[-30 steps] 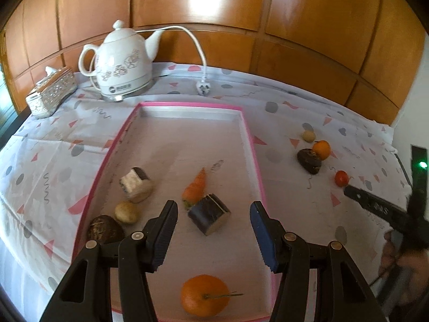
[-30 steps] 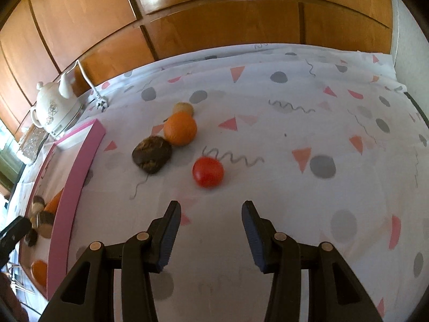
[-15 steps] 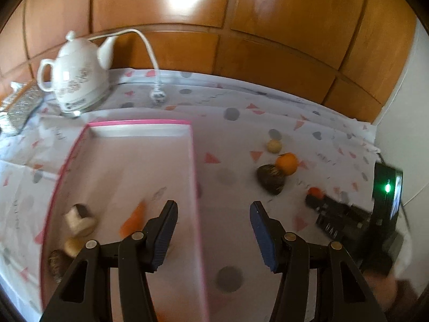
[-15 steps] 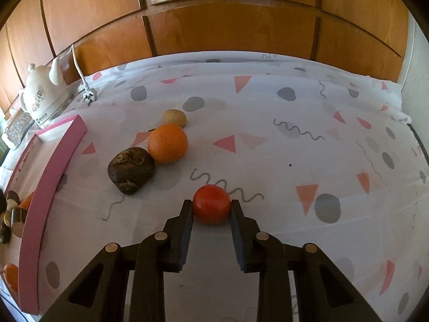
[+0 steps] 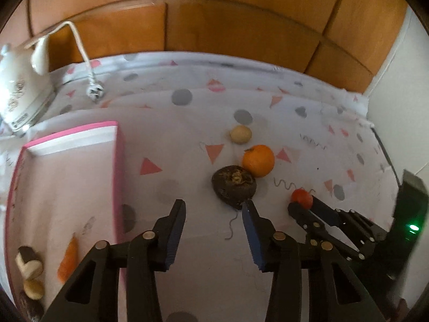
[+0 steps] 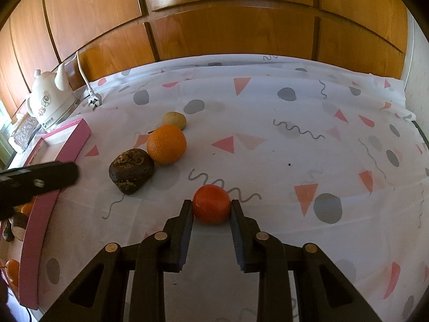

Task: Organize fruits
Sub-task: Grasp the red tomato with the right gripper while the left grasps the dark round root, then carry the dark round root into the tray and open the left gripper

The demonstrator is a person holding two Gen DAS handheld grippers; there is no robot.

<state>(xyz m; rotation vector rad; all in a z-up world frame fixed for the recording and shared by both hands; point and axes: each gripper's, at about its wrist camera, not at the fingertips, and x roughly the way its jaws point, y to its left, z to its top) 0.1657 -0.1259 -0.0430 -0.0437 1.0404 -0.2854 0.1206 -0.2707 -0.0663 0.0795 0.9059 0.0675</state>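
Left wrist view: the left hand-held gripper (image 5: pixel 213 217) hangs over bare tabletop (image 5: pixel 187 112), its jaws closing with nothing between them; the dark lumpy fruit (image 5: pixel 233 186) lies just ahead, touching the orange (image 5: pixel 258 160), with the pink tray (image 5: pixel 118 171) alongside. The tray's near end is cut off and blurred. Right wrist view: the right hand-held gripper (image 6: pixel 211 210) is clamped on the red fruit (image 6: pixel 211 204) near the tabletop's front edge; the kettle (image 6: pixel 49 99) stands in the far left corner.

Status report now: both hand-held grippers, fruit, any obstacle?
Right hand-held gripper shut on red fruit. Left hand-held gripper closing, nothing between its jaws. Dark fruit just ahead of it. No obstacle seen.
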